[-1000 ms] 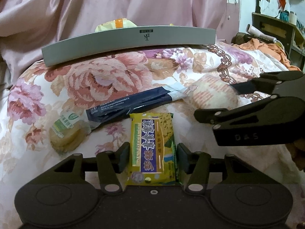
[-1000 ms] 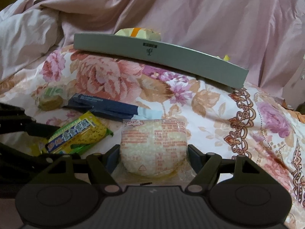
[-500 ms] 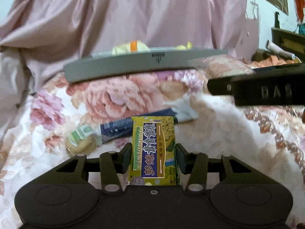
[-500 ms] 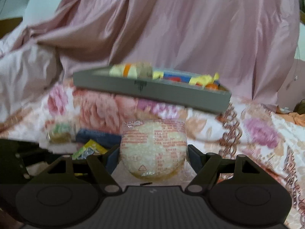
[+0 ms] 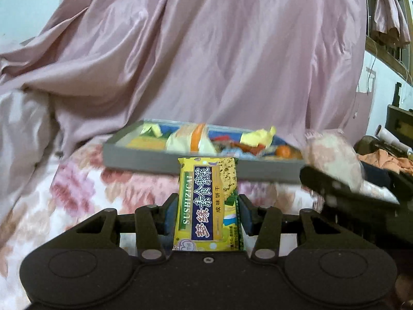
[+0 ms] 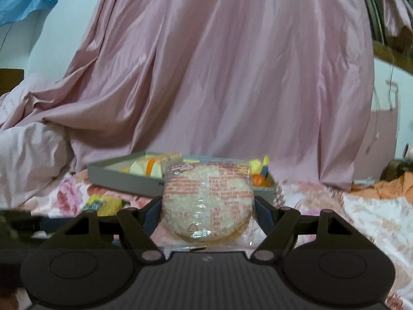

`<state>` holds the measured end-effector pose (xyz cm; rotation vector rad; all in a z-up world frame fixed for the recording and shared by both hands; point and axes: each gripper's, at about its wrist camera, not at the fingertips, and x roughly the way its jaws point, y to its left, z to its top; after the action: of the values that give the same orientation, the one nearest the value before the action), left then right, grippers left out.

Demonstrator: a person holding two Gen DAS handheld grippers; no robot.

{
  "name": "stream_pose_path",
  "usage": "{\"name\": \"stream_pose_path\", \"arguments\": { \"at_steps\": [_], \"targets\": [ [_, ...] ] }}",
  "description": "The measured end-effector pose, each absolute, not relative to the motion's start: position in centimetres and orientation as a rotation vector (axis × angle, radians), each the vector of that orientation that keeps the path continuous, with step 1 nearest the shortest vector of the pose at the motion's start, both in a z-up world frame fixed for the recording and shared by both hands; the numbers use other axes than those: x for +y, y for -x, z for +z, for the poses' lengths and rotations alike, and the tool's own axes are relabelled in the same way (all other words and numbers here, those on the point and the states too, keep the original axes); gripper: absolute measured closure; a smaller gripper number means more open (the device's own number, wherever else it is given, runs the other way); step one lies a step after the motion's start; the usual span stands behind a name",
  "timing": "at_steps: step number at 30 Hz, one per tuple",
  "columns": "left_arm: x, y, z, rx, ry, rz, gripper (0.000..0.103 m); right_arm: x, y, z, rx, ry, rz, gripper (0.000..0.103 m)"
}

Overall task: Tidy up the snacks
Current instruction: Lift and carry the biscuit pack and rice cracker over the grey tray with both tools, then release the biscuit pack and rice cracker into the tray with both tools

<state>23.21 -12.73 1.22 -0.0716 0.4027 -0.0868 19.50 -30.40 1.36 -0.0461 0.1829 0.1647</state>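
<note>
Both grippers have risen since a second ago, so the grey tray's (image 5: 144, 159) inside now shows at mid-frame. The left gripper (image 5: 207, 213), its jaws lately narrowed, clamps one yellow biscuit packet (image 5: 207, 204). The right gripper (image 6: 207, 213) pinches one round rice cake (image 6: 207, 201). One tray holds several wrapped snacks, too blurred to count, on the floral bedspread (image 5: 77, 193).

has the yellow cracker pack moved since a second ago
Yes, upward. The cracker pack, clamped in the left tool, lay on the floral cloth below the grey tray; now its top overlaps the tray's front wall.
</note>
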Motion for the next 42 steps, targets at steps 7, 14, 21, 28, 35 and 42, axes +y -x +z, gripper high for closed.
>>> {"name": "stream_pose_path", "arguments": {
  "at_steps": [7,14,21,28,35,42],
  "targets": [
    [-14.1,-28.8,5.6,0.297,-0.022,-0.115,0.053,-30.8,-20.9,1.3,0.012,0.086,0.132,0.025],
    [-16.1,-35.0,6.7,0.282,-0.006,-0.128,0.053,-32.9,-25.8,2.1,-0.045,-0.041,0.042,0.025],
    [-18.1,-39.9,5.2,0.328,0.016,-0.139,0.053,-33.7,-29.5,1.3,-0.032,-0.048,0.059,0.025],
    [-18.6,-41.5,3.0,0.381,0.006,-0.119,0.053,-34.0,-31.8,-0.1,0.056,-0.101,0.017,0.025],
    [-17.2,-41.9,2.2,0.425,0.084,-0.085,0.053,-33.9,-32.8,-0.7,0.089,-0.126,0.029,0.025],
    [-16.5,-42.0,2.3,0.443,0.142,-0.077,0.048,-33.9,-33.0,-0.6,0.112,-0.132,0.055,0.025]
  ]
}}
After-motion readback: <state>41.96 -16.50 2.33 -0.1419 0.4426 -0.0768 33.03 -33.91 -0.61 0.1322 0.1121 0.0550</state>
